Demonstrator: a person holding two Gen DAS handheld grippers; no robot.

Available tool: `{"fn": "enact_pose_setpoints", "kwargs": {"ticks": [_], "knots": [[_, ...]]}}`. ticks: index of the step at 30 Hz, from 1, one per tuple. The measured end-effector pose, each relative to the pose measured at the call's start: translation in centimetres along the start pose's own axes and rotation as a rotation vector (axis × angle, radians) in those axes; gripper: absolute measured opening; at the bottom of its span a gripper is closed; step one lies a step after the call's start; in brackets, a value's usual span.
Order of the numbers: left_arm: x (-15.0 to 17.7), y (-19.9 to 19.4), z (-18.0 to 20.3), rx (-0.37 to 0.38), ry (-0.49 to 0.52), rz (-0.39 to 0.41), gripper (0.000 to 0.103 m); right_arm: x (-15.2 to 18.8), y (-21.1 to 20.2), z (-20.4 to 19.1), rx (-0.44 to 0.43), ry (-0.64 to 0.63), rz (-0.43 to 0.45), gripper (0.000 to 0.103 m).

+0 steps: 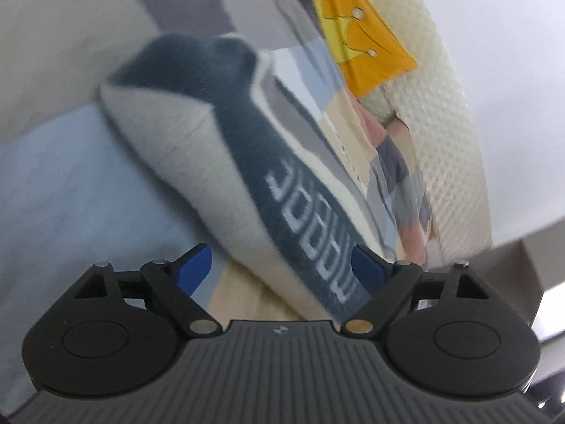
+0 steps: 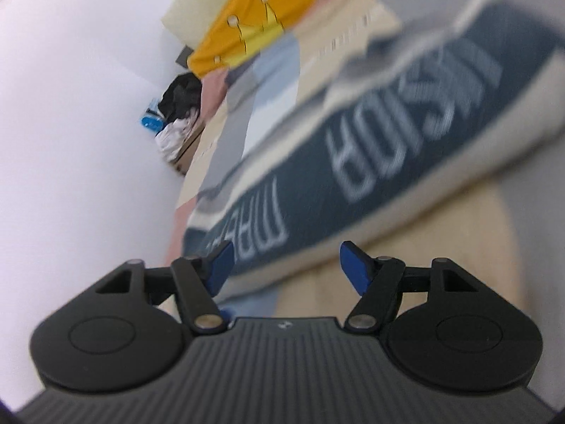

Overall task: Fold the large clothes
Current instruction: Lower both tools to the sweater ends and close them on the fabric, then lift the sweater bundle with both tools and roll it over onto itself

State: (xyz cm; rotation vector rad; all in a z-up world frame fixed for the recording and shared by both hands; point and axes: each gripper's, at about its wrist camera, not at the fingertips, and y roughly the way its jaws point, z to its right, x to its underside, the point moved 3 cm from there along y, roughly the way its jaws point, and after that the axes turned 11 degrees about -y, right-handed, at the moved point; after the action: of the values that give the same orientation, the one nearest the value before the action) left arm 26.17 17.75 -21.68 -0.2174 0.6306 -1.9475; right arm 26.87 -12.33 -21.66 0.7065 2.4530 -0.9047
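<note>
Garment (image 1: 226, 162): grey-and-navy, lettered, lying folded in thick bundle on patchwork bed cover (image 1: 310, 70).
Left tongs (image 1: 282, 268): spread, bundle edge between the blue pads, no pinch.
Right tongs (image 2: 286, 268): spread, empty, just short of garment edge.
Judgement: fold largely done; further fold or tidying possibly left.
Yellow cloth (image 2: 247, 24) beyond: state unclear.

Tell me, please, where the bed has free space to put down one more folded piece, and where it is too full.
Free: the pale blue sheet left of the folded grey and navy garment, and the beige patch just before its near edge. Crowded: behind it, the patchwork cover carries the yellow garment; the far corner by the wall holds a clothes pile.
</note>
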Motion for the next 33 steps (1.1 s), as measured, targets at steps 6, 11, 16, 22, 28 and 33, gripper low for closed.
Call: {"fn": "enact_pose_setpoints", "kwargs": {"ticks": [6, 11, 16, 22, 28, 33], "knots": [[-1.0, 1.9, -1.3, 0.064, -0.142, -0.014, 0.088, 1.0, 2.2, 0.9, -0.077, 0.150, -0.016, 0.093], [-1.2, 3.5, -1.9, 0.021, -0.147, -0.012, 0.088, 0.6, 3.8, 2.3, -0.061, 0.232, 0.004, 0.093], [-2.1, 4.1, -2.5, 0.031, -0.180, 0.005, 0.081, -0.2, 4.5, 4.0, -0.052, 0.319, 0.049, 0.092], [-2.6, 4.2, -2.4, 0.000, -0.161, 0.021, 0.064, -1.1, 2.9, 7.2, -0.025, 0.450, 0.161, 0.092], [-2.9, 3.6, -1.5, -0.008, -0.116, 0.037, 0.053, -1.4, 1.1, 8.4, 0.002, 0.518, 0.258, 0.092], [-2.9, 2.8, -1.8, 0.013, -0.149, 0.036, 0.052, -1.8, -1.1, 10.0, 0.081, 0.573, 0.339, 0.091]]}}
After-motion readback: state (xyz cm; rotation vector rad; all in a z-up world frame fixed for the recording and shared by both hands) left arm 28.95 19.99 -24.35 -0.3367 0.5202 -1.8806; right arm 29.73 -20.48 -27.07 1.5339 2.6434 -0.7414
